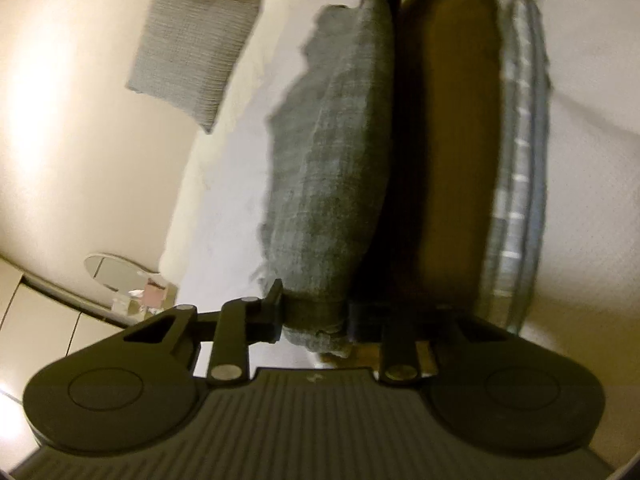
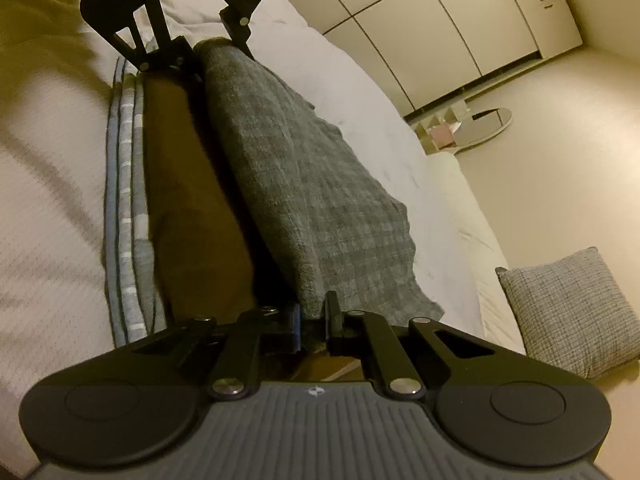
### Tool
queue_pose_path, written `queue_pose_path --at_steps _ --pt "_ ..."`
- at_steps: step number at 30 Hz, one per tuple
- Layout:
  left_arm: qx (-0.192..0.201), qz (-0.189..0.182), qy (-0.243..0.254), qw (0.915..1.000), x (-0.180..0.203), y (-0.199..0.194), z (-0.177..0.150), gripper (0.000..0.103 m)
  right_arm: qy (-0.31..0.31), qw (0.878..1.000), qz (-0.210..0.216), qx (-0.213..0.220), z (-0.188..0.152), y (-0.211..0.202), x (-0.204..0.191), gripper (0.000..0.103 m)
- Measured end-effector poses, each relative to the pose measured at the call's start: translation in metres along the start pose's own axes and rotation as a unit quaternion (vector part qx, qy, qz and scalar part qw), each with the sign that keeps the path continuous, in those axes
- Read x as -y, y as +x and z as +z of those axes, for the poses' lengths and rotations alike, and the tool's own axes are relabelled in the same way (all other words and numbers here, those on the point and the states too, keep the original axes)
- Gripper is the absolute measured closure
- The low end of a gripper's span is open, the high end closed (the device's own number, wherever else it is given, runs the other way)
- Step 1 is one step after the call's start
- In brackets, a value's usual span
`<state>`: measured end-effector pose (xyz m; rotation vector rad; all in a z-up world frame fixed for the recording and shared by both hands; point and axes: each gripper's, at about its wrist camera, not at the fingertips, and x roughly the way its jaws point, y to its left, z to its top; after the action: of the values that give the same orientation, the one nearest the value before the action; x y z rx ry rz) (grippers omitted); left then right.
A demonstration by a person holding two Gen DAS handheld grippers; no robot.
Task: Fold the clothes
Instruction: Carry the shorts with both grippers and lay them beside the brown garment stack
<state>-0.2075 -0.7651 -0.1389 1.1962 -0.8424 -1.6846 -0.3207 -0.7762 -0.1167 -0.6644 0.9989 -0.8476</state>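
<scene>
1. Left gripper (image 1: 314,322), black, two-fingered: jaws narrowed and pinched on one end of a grey woven garment (image 1: 332,168), a thick bunch of cloth filling the gap between the pads.
2. Right gripper (image 2: 314,326), black with a blue pad on one finger: jaws almost fully together, clamped on the opposite end of the same grey garment, only a thin gather of fabric between the pads.
3. Facing each other along the cloth: each gripper visible at the far end of the other's view, the garment stretched as a long band between them.
4. Position of the garment: doubled over lengthwise, draped low across a white textured bedcover (image 2: 48,240), its loose edge trailing onto the bed.
5. Just beside it, touching along one side: a brown folded cloth (image 2: 188,200), and next to that a blue-and-white striped fabric (image 2: 124,184), both lying flat on the bed.
6. Likely handling: soft, limp and light; sagging wherever unsupported, with a loose weave and a ragged edge that may snag or stretch. No stiffness to hold a crease unaided.
7. Best hold, as a judgement: at the end corners or along the fold line, both layers caught together, with even tension between the two hands so the layers stay aligned while being laid down.
8. Risk: a thin pinch like the right one slipping off a single layer.
9. Further out: a grey checked cushion (image 2: 572,312) on the pale floor, a round mirror (image 2: 486,120) and pale wardrobe doors (image 2: 460,28).
</scene>
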Motion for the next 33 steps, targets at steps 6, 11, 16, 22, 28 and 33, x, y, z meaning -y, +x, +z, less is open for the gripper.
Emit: queue_pose_path --at_steps 6,11,16,22,28,33 --pt "-0.002 -0.039 0.031 0.9988 0.024 0.002 -0.011 0.078 -0.007 1.0 0.003 0.014 0.002 -0.015 -0.006 0.097" --pt "-0.001 -0.036 0.017 0.9992 0.024 0.009 -0.007 0.074 -0.006 1.0 0.015 0.001 -0.004 -0.004 -0.016 0.095" --pt "-0.011 -0.037 0.019 0.9991 0.025 0.014 -0.003 0.074 0.006 1.0 0.027 -0.008 -0.001 0.002 -0.008 0.095" --pt "-0.02 -0.038 0.017 0.9989 0.028 0.004 -0.004 0.073 0.01 0.999 0.041 -0.022 0.004 0.0 -0.01 0.092" --pt "-0.026 -0.039 0.019 0.9987 0.028 0.0 -0.006 0.072 0.014 0.998 0.049 -0.027 0.009 0.003 -0.004 0.092" --pt "-0.028 -0.037 0.017 0.9988 0.029 -0.002 -0.008 0.072 0.025 0.998 0.053 -0.027 0.01 0.006 -0.002 0.089"
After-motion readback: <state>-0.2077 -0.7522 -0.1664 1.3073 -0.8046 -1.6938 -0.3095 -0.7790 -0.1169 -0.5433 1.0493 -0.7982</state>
